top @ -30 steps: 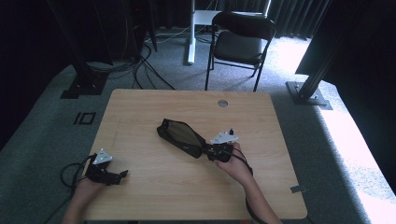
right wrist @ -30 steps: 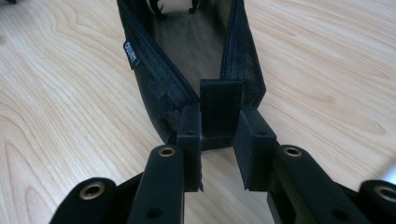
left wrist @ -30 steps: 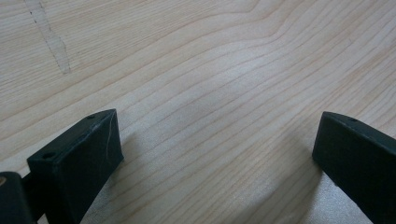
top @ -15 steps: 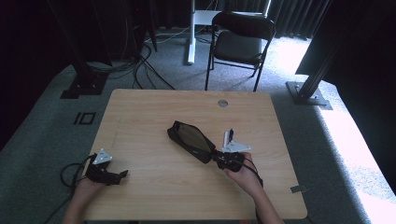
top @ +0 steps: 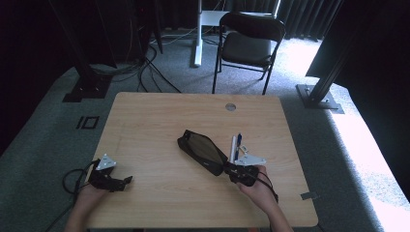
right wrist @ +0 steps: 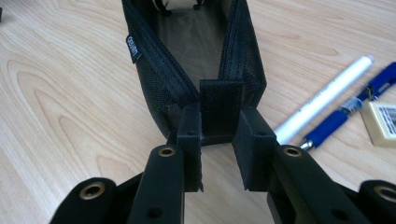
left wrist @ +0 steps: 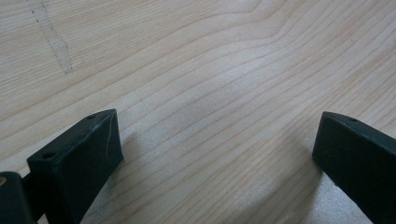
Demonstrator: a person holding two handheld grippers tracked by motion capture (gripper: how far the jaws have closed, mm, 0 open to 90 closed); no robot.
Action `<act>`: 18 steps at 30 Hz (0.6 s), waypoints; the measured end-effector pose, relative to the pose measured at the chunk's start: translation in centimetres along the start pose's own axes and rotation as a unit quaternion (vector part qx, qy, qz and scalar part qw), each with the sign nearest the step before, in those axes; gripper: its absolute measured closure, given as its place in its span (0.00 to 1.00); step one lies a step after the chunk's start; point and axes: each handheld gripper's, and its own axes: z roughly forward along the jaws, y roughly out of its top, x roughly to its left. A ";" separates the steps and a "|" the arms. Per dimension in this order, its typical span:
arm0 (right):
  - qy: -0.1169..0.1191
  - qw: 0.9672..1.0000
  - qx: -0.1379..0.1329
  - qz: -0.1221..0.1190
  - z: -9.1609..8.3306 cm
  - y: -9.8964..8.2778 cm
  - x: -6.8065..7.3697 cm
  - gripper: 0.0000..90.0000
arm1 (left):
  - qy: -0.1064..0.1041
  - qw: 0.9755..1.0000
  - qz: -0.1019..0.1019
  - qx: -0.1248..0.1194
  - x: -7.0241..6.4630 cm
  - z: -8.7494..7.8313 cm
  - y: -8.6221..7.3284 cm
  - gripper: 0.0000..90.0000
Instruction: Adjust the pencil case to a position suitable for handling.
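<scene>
Black woven mesh, stiff along its zip tape, makes up the pencil case (right wrist: 196, 51) I have by its end: my right gripper (right wrist: 219, 154) is pinched on the fabric pull tab (right wrist: 220, 105) at the case's near end, pads pressed flat against it. Over the past second I have dragged the case across the table (top: 159, 121) toward 4 o'clock; it now lies right of centre, its long body angled from 10 o'clock down to my gripper, where earlier it sat nearer the middle. That slide has uncovered what lay beside it. I judge the case is being repositioned to open or load it, with the mouth gaping in a long V.

Just off the case at 2 o'clock lie a white pen (right wrist: 322, 100), smooth and round, a glossy blue pen (right wrist: 355, 109) alongside it, and a small pale eraser (right wrist: 383, 122) with a printed label, all apart from the mesh.

My left gripper (top: 110, 175) rests at 8 o'clock on the pale wood grain, jaws spread wide with nothing between them.
</scene>
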 end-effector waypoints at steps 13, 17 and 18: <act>-0.017 1.000 0.001 0.014 -2.2 -1.6 0.6 0.81 | 0.000 1.000 0.000 -0.001 0.0 0.0 0.0 0.02; -0.023 1.000 0.000 0.018 -2.9 -2.0 0.7 0.81 | 0.000 1.000 0.000 -0.001 0.0 0.0 0.0 0.02; -0.023 1.000 0.000 0.020 -3.1 -2.1 0.7 0.81 | 0.000 1.000 0.000 -0.001 0.0 0.0 0.0 0.02</act>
